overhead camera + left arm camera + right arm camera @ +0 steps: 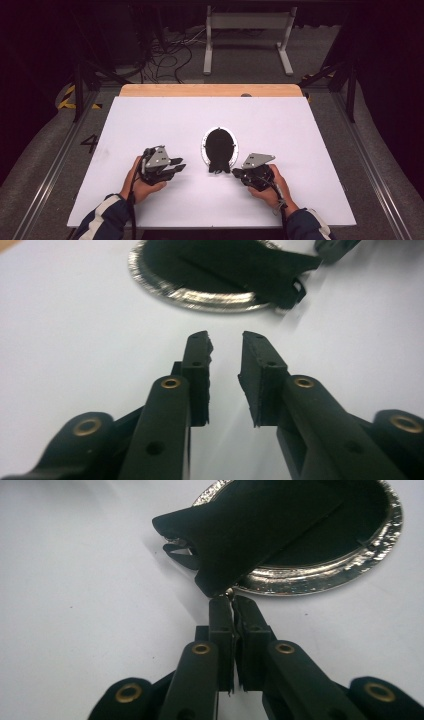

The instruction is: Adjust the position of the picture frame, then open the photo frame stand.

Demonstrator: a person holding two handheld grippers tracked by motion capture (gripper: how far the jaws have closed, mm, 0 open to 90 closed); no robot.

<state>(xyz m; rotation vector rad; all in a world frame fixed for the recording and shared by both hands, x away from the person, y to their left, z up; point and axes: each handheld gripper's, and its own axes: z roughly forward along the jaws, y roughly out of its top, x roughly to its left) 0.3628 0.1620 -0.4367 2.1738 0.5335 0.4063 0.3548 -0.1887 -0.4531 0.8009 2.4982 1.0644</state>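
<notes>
Black cloth [218, 150], folded into a dark pouch-like shape, lies on an oval silver plate [204, 150] near the middle of the white surface [150, 120], with its narrower near end hanging over the plate's rim onto the surface. Going by how things lie, the work looks to be at an early stage: the cloth rests almost wholly on the plate, nothing is lifted, and no part of it looks unfolded or drawn clear. In the high view the person's two hands sit low on the surface, one to each side of the plate. The right gripper [231, 600] is the one engaged: its jaws are pressed together, and their tips meet the near corner of the cloth and a small metallic bit that glints there, perhaps a zipper pull or clasp, though it is too small to tell. I judge it is pinching that corner or fitting, but the blur leaves some doubt as to how much it has caught. The left gripper [225, 347] is released, its jaws standing apart over bare surface, aimed toward the plate and near it without touching cloth or rim. What is left, then, seems to be nearly everything: pulling or opening the cloth and bringing the free gripper in to help.
</notes>
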